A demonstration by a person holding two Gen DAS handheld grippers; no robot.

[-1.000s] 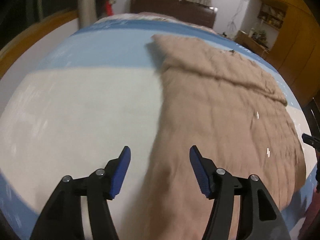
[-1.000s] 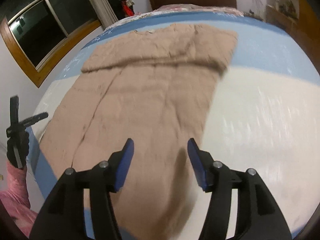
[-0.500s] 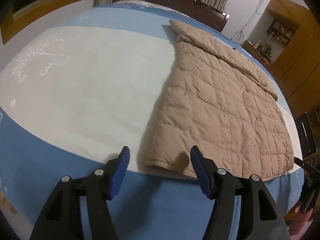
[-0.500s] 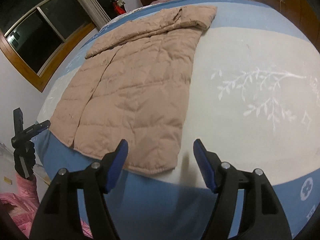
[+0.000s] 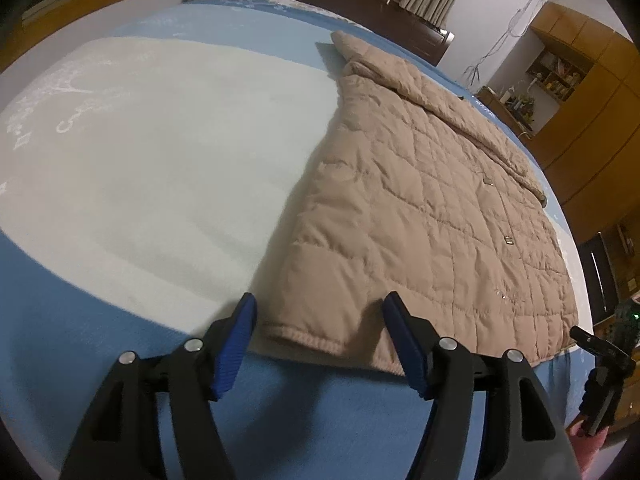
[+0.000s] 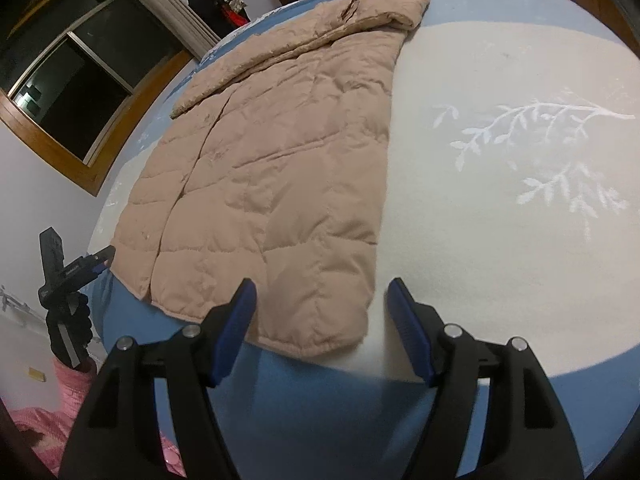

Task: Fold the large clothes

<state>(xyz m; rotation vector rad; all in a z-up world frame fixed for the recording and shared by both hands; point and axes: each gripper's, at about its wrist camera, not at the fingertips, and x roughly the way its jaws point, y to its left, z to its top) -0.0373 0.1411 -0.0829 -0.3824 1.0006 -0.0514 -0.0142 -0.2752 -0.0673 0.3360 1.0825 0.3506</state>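
A tan quilted coat [image 5: 432,204] lies spread flat on a bed [image 5: 152,152] covered in a blue and white sheet with pale branch prints. Its hem runs along the near edge of the bed, where the white panel meets the blue border, and its collar end reaches the far side, where a folded band of fabric lies across the top. Small metal snaps show down the coat's front in the left wrist view.

The left gripper [image 5: 318,334] hovers just short of the hem's near left corner, its jaws wide apart with nothing between them; the blue pads [image 5: 234,346] flank that corner without touching it. The right gripper [image 6: 322,326] sits the same way at the hem's near right corner, jaws spread and empty, the cloth edge lying between the pads [image 6: 236,328] but clear of them.

Each camera catches the other gripper at the frame's edge, held in a dark glove [image 6: 66,326] above a pink sleeve [image 6: 74,380].

Left of the bed is a dark window [image 6: 76,80] in a wooden frame. At the far end stands a dark headboard [image 5: 368,4], with wooden cabinets [image 5: 592,92] and cluttered shelves to the right
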